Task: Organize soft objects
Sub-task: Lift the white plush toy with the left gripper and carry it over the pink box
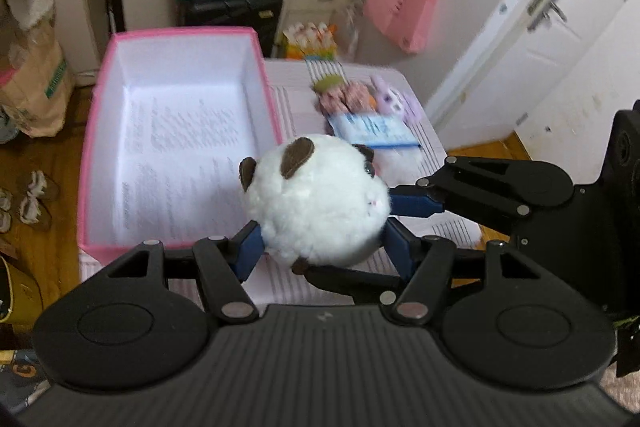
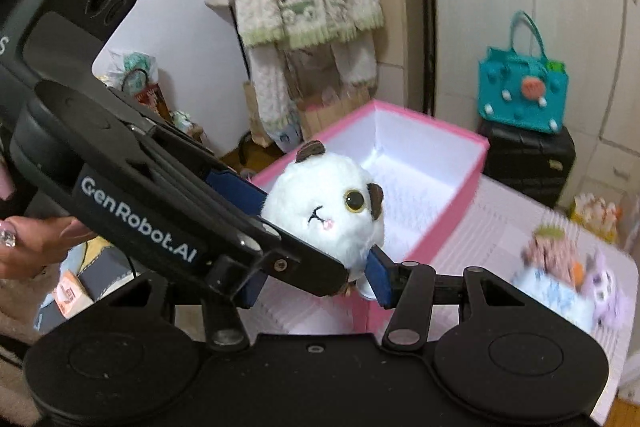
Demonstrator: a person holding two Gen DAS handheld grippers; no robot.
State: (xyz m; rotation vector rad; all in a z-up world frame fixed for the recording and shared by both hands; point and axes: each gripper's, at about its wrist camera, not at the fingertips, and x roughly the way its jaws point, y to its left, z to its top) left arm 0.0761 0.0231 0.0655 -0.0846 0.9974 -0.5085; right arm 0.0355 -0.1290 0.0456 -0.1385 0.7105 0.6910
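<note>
A large pink box [image 1: 180,131] with a white inside sits open and empty on the pale surface [image 1: 432,147]. Nothing has been put away yet, so the sorting looks barely started. A small heap of soft toys [image 1: 368,107] lies on the surface beside the box, waiting. A round white plush [image 1: 316,203] with brown ears is held in the air above the surface, near the box's front corner. The left gripper [image 1: 320,247] pinches its lower body between blue fingers [image 1: 248,251]; the right gripper [image 2: 316,279] pinches it too, fingers part-spread around the fluff.
</note>
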